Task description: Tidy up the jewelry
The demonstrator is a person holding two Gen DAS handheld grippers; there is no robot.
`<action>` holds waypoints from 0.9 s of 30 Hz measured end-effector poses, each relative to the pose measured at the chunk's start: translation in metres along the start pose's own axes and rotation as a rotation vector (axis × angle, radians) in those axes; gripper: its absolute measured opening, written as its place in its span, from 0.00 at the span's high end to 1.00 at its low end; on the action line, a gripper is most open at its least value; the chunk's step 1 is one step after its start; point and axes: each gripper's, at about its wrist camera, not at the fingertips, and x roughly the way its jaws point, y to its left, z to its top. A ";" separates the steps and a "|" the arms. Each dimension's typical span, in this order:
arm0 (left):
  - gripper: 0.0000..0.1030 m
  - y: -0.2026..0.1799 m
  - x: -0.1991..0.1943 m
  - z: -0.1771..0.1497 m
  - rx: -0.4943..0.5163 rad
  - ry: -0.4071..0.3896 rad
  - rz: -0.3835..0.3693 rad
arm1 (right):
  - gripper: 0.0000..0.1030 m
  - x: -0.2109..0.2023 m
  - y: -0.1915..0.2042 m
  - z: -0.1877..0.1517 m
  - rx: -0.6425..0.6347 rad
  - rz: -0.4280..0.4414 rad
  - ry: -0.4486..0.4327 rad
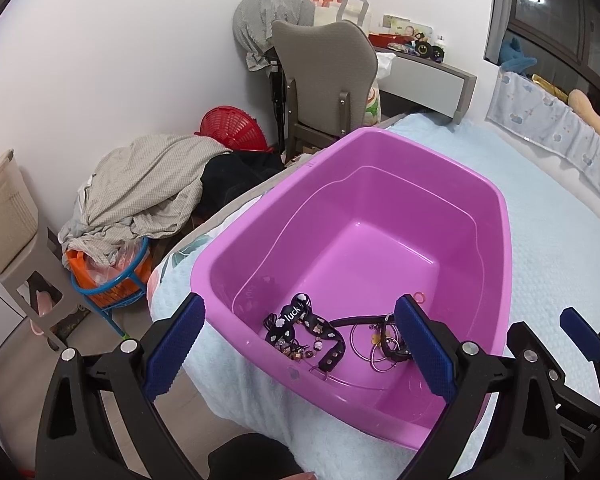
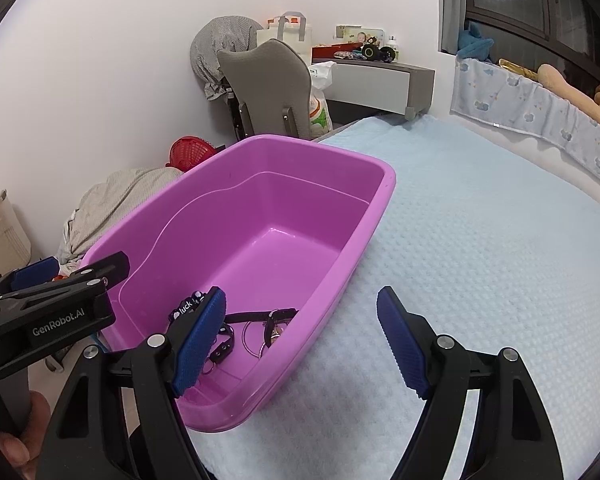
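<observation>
Jewelry (image 1: 332, 340) lies in a small heap at the near end of the purple tub (image 1: 496, 208), on the tub's floor, close to the near wall. The tub sits on a bed (image 2: 480, 240) with a pale blue cover. In the heap there is a black strap (image 1: 296, 314) with the word "luck" on it, some thin rings (image 1: 374, 344) and small beads (image 1: 300, 350). The strap runs slanting across the tub floor, from the far left down toward the near right. The left hand-held gripper (image 1: 300, 352) hangs right above the heap, tipped down at it, with its jaws wide apart and nothing between them. The right hand-held gripper (image 2: 304, 344) is also wide open and holds nothing. One of its fingers (image 2: 200, 340) is over the tub's near corner and the other is out over the bed. So the heap lies to the left of the right one, and the left one looks nearer. I think the left one would go straight down to pick a piece.
</observation>
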 end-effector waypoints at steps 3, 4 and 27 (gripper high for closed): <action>0.08 0.000 0.000 0.000 0.001 -0.001 0.000 | 0.28 0.000 0.000 0.000 -0.001 -0.001 -0.001; 0.08 0.000 0.000 0.000 0.001 -0.001 0.000 | 0.28 0.000 0.000 0.000 0.000 0.000 -0.001; 0.08 -0.001 0.000 -0.001 0.000 0.000 -0.002 | 0.28 0.000 0.001 0.000 -0.003 -0.003 0.000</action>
